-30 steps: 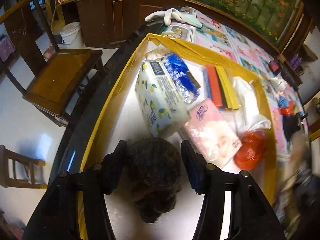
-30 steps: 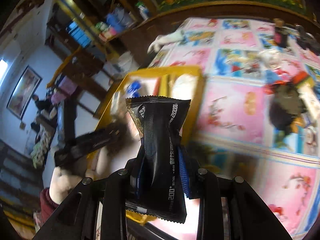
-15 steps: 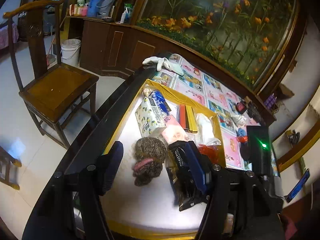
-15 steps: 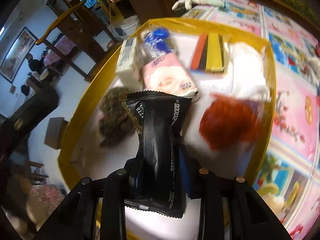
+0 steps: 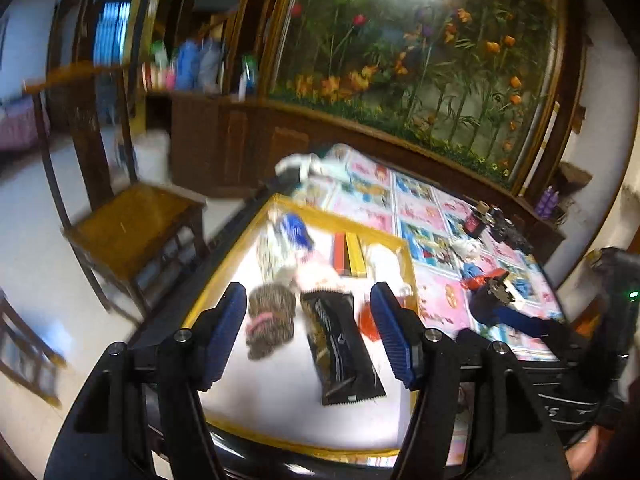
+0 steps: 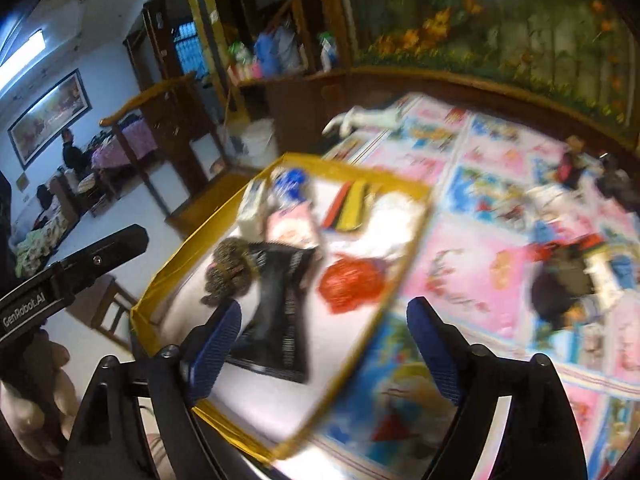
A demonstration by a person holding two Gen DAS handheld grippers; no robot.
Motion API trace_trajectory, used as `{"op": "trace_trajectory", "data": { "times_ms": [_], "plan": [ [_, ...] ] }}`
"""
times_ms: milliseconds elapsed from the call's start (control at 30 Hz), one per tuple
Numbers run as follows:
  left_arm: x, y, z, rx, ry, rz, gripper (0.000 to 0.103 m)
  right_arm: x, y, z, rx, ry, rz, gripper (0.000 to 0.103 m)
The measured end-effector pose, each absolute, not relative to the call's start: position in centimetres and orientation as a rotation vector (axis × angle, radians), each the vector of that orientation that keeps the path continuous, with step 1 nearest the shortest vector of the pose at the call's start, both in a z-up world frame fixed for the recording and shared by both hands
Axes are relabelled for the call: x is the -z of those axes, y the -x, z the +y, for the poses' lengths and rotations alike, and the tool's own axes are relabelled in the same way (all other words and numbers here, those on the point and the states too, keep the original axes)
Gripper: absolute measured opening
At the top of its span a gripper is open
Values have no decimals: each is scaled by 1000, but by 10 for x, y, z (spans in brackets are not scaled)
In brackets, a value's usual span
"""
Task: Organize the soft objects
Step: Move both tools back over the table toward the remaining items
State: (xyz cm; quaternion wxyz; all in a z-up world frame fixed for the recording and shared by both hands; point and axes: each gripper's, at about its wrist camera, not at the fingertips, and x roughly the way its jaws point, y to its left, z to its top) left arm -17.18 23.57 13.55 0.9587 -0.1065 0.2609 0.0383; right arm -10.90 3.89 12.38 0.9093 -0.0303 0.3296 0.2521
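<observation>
A yellow-rimmed tray [image 5: 344, 226] with a white floor holds the soft things. A black packet [image 5: 340, 344] lies flat in it beside a brown knitted piece with pink trim [image 5: 270, 316] and a red mesh ball [image 5: 366, 322]. Tissue packs, coloured sponges and a white cloth fill the far end. My left gripper [image 5: 308, 328] hangs open above the tray with nothing between its fingers. My right gripper [image 6: 326, 332] is over the tray's [image 6: 352, 168] right rim, jaws opening and nothing between them. The black packet [image 6: 280, 304] rests below it in the tray.
A colourful picture mat [image 6: 460, 264] covers the table right of the tray, with dark and red oddments [image 6: 560, 280] scattered on it. White gloves [image 5: 300, 164] lie at the far end. A wooden chair [image 5: 132, 216] stands left of the table. A hand [image 6: 28, 400] holds the left gripper.
The right gripper let go of the black packet, which now lies in the tray, and drew back to the right. The left gripper released the brown knitted piece and rose away.
</observation>
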Motion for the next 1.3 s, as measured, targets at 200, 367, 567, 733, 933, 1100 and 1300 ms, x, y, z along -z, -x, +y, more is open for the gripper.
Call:
{"op": "trace_trajectory", "data": {
  "times_ms": [200, 367, 567, 733, 933, 1100, 1300],
  "plan": [
    [-153, 192, 165, -13, 129, 448, 103, -134, 176, -26, -350, 35, 449, 103],
    [-142, 186, 109, -28, -44, 511, 103, -108, 195, -44, -261, 39, 486, 102],
    [-147, 198, 87, -72, -141, 468, 103, -109, 205, -67, -220, -33, 507, 102],
    [-141, 197, 86, -62, -130, 518, 103, -110, 194, -71, -219, -90, 540, 102],
    [-133, 192, 91, -49, -108, 561, 103, -102, 168, -63, -220, -66, 556, 102],
    [-127, 190, 97, -39, -91, 580, 103, -98, 161, -56, -222, -59, 572, 102],
    [-121, 186, 105, -30, -66, 605, 103, -93, 156, -49, -221, -52, 589, 102]
  ]
}}
